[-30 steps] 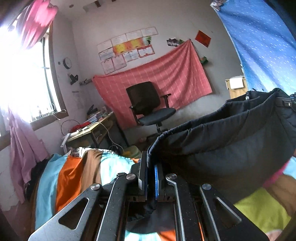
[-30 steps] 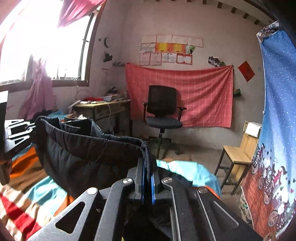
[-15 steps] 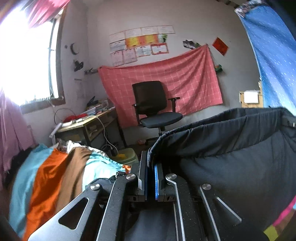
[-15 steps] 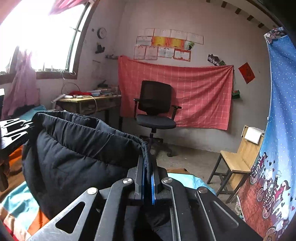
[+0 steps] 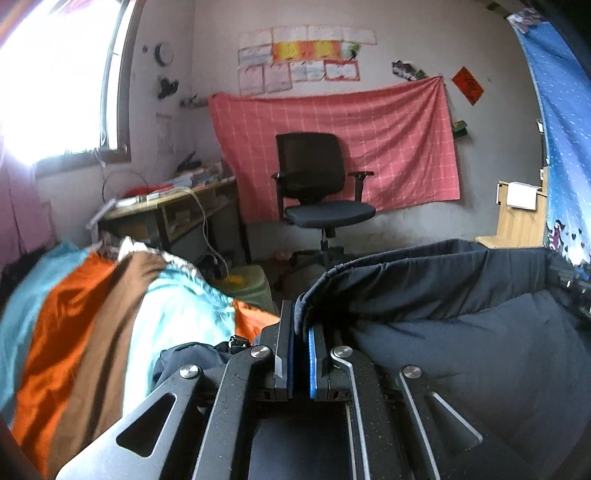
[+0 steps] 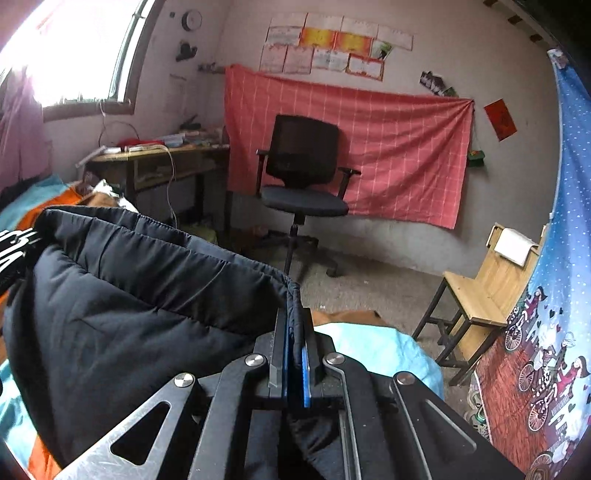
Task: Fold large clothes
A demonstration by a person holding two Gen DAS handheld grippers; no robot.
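Now, with my left gripper [image 5: 300,325] and right gripper [image 6: 294,325] both clamped on the dark padded coat [image 6: 140,295], I've carried its edge forward and lower over the striped bedspread [image 5: 92,325], ready to lay the fold.

Nothing legible anywhere here. The papers [image 5: 306,55] pinned in rows on the far wall carry print, but it blurs to coloured bands and pale blocks in both views. The red square sign [image 5: 467,85] to the right of the pink cloth [image 5: 340,144] shows dark marks, too small to make out. The round clock [image 6: 193,17] high by the window gives no readable numerals. The blue curtain [image 6: 546,354] on the right has cartoon figures on bicycles and hearts, no words. The small photos [image 6: 436,84] by the cloth's corner are smudges.
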